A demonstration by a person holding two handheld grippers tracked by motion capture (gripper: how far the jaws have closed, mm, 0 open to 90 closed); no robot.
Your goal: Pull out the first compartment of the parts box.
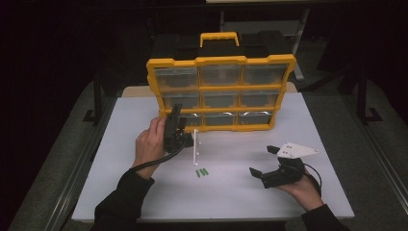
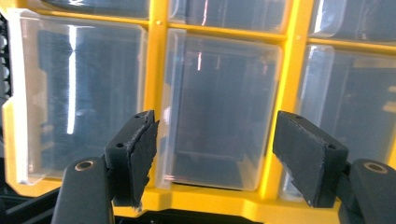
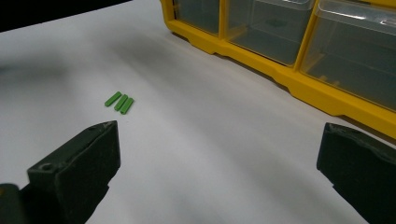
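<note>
Drawers (image 2: 219,107) of the yellow organizer (image 1: 220,91) look bare; left gripper (image 2: 215,154) gapes before it, right gripper (image 3: 219,172) released nearby.

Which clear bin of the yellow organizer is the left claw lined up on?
The bottom-left bin of the organizer: the left claw sits right at it, its open pads to either side; the rest stand above or farther right.

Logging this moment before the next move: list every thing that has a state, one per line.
Organizer: upright on the table, handle on top, clear bins all in.
Left gripper: at the organizer's bottom-left bin, jaws apart, gripping nothing.
Right gripper: open, empty, low over the table.
Green pegs: three, lying side by side on the table.
White rod: on the table beside the left gripper.
</note>
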